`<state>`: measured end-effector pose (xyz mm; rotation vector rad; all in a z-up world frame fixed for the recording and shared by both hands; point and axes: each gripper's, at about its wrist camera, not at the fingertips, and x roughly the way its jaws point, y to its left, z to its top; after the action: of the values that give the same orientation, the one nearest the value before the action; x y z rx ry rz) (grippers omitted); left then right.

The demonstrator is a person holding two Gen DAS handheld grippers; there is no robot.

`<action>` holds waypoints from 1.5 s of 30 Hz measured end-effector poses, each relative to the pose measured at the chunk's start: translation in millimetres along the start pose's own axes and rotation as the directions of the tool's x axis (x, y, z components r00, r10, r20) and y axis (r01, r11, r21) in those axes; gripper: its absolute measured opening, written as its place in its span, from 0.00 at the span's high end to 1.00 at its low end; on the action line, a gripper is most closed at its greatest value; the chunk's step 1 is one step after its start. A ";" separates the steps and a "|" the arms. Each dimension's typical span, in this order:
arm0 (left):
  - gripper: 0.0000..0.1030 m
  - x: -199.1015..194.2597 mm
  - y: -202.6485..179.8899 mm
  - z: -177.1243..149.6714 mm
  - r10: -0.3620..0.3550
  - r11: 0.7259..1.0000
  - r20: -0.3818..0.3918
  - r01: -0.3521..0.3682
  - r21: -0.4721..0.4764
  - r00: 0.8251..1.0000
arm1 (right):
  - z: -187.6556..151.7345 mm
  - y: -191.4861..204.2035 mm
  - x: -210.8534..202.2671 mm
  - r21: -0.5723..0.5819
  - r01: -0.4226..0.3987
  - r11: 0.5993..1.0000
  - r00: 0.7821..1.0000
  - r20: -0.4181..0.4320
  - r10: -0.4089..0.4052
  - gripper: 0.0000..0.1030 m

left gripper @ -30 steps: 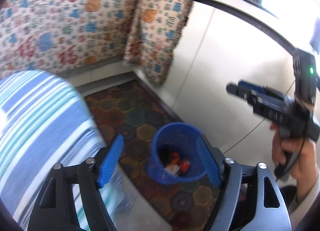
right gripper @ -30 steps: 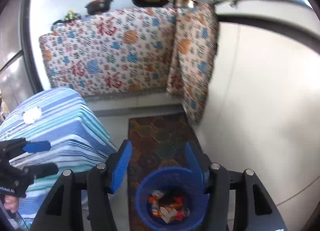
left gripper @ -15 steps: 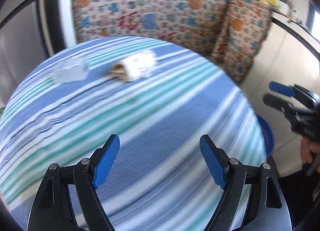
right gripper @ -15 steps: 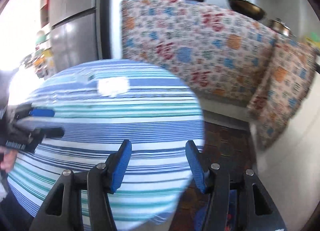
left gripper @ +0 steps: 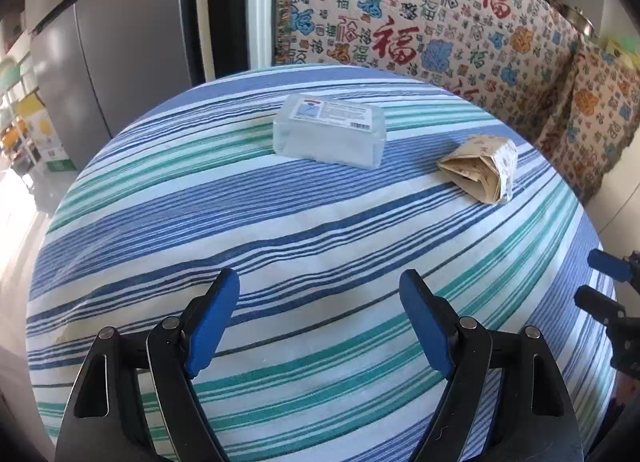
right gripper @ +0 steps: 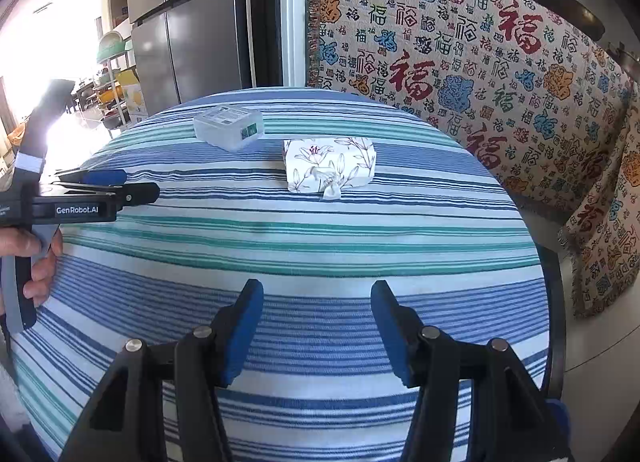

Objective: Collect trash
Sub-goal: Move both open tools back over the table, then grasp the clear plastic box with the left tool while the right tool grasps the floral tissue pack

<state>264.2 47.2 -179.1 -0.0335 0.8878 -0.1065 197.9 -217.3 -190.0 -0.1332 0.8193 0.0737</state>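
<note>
Both grippers tilt down over the round striped table [left gripper: 280, 230], nothing between their pads. The left gripper [left gripper: 320, 322] stands wide open; the right gripper [right gripper: 316, 326] is parted about halfway. A hand [right gripper: 38, 262] grips the left handle. At twelve o'clock lies a clear plastic box [left gripper: 330, 130], the floral tissue pack [left gripper: 482, 166] at one o'clock beside it, apart.

Striped tablecloth [left gripper: 280, 230], patterned throw [right gripper: 500, 62] behind, steel fridge [right gripper: 192, 42] at left.

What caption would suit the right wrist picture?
Open right gripper over a striped tablecloth, facing a floral tissue pack and clear plastic box.
</note>
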 end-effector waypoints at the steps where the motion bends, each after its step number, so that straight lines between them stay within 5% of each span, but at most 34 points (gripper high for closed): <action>1: 0.19 1.8 2.2 -1.0 -0.002 1.000 -0.002 0.002 -0.014 1.000 | 6.2 1.0 4.9 0.005 -0.001 1.000 1.000 0.001 0.001 0.44; 9: 0.19 7.6 -8.5 -1.8 -0.004 0.998 -0.011 0.003 -0.058 1.000 | 60.5 28.6 37.6 -0.003 -0.010 1.000 1.000 0.023 0.010 0.39; 13: 0.19 10.6 -13.9 1.0 0.017 0.998 -0.007 -0.018 -0.053 1.000 | 78.2 36.9 67.0 -0.024 0.056 0.998 0.998 -0.009 -0.056 0.39; 25: 0.13 13.0 -12.6 3.7 0.027 0.997 -0.014 -0.028 -0.071 1.000 | 45.6 -52.1 60.3 0.090 0.257 0.962 0.961 -0.127 -0.245 0.40; 33: 0.09 14.6 7.0 15.4 0.002 0.996 -0.026 -0.004 -0.094 1.000 | 10.7 -36.4 34.4 0.083 0.073 0.994 0.987 -0.148 -0.060 0.39; 38: 0.09 16.3 42.8 52.9 -0.060 0.992 0.055 0.065 -0.106 0.997 | -3.0 -19.6 34.9 0.023 0.064 0.998 0.988 -0.139 -0.061 0.38; 45: 0.07 36.7 68.6 103.5 -0.194 0.970 0.160 0.214 -0.117 0.968 | -5.7 -22.6 35.4 0.057 0.046 0.997 0.995 -0.086 -0.041 0.36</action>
<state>372.8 109.9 -147.2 -0.2552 0.7402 -0.2344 220.4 -240.0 -217.7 -0.0989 0.9026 0.0030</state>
